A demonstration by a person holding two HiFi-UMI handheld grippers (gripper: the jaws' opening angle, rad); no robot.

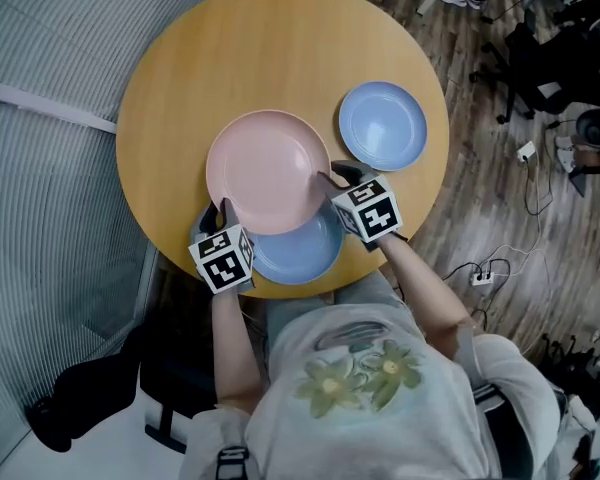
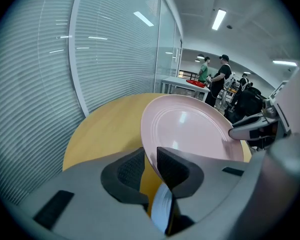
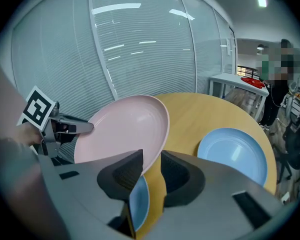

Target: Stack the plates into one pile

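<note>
A large pink plate [image 1: 265, 168] hangs over the round wooden table [image 1: 180, 78], carried between both grippers. My left gripper [image 1: 223, 218] is shut on its near-left rim; in the left gripper view the rim of the pink plate [image 2: 190, 129] runs between the pads of that gripper [image 2: 150, 156]. My right gripper [image 1: 332, 180] is shut on the near-right rim, where the right gripper view shows the pink plate [image 3: 125, 129] passing into that gripper [image 3: 151, 161]. A blue plate [image 1: 305, 253] lies partly under the pink one at the table's near edge. A second blue plate [image 1: 383, 125] lies at the right.
The lower blue plate [image 3: 139, 199] shows beneath the right jaws and the other blue plate [image 3: 235, 154] farther right. A blinds-covered glass wall [image 2: 90, 49] stands left of the table. People [image 2: 217, 81] stand by a far desk. A black chair [image 1: 90, 388] and floor cables [image 1: 485, 268] lie beside the table.
</note>
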